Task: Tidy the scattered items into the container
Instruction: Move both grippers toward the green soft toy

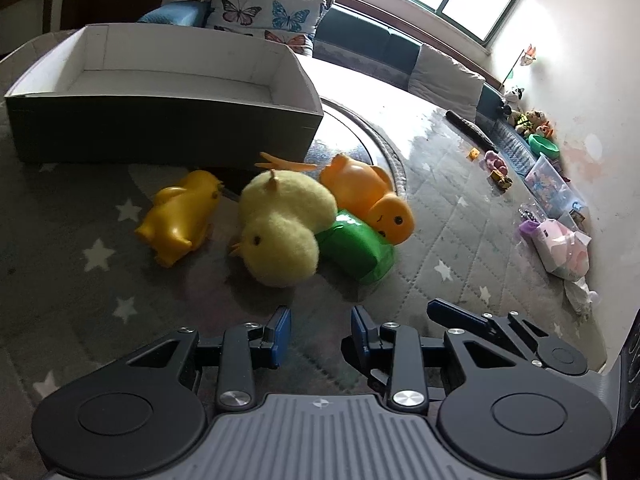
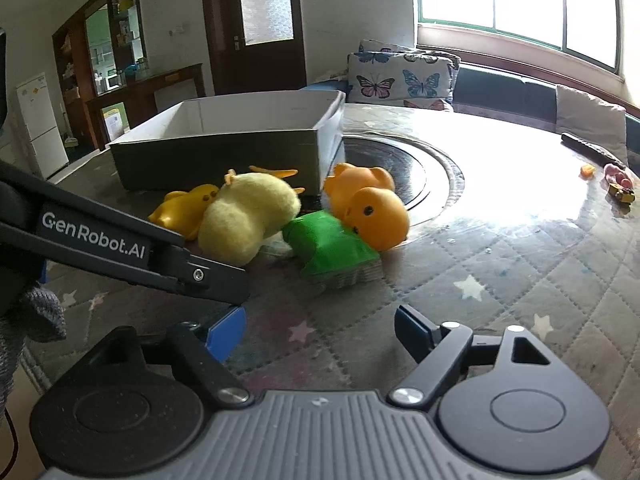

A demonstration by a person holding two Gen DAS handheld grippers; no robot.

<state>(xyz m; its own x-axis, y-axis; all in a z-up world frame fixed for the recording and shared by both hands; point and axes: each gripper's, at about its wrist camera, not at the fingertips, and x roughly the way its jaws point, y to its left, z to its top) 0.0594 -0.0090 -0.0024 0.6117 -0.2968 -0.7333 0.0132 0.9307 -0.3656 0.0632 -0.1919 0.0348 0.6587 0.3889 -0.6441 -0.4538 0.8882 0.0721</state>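
A dark box with a white inside [image 1: 168, 128] [image 2: 224, 152] stands at the back of the mat. In front of it lie a fluffy yellow plush chick [image 1: 280, 228] [image 2: 244, 216], a glossy yellow duck [image 1: 180, 216] [image 2: 184, 208], an orange rubber duck [image 1: 368, 196] [image 2: 368, 208] and a green packet [image 1: 356, 248] [image 2: 328, 244]. My left gripper [image 1: 320, 332] is open and empty, just short of the chick; its arm [image 2: 120, 248] crosses the right wrist view. My right gripper [image 2: 320, 328] is open and empty, short of the green packet.
A grey quilted mat with stars [image 1: 440, 220] covers the round table. A butterfly cushion [image 1: 264, 12] and a sofa lie behind the box. Small toys [image 2: 618, 190], a remote [image 1: 472, 132] and bags [image 1: 564, 252] sit at the right edge.
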